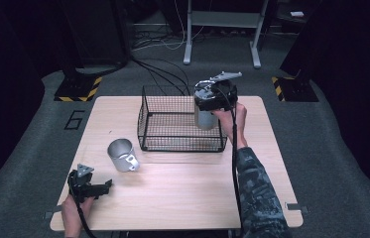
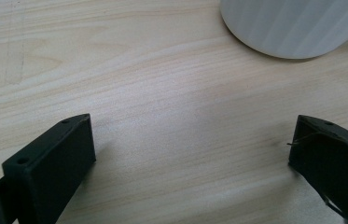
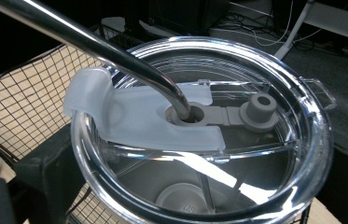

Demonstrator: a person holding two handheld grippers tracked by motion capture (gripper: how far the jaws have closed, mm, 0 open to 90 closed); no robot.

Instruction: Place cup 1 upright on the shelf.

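Observation:
A steel tumbler with a clear lid and a metal straw hangs upright inside the upper right part of the black wire basket. My right gripper is shut on it, one black finger pressed against its side just under the lid. A metal mug lies on its side on the wooden table, left of the basket. Near the front left corner my left gripper rests low over the wood, open and holding nothing, with the mug's pale wall a short way ahead of its jaws.
The basket's mesh wall stands close to the left of the tumbler. Bare wood runs across the table's front and right. Beyond the table lie floor cables, a white desk frame and yellow-black striped stands.

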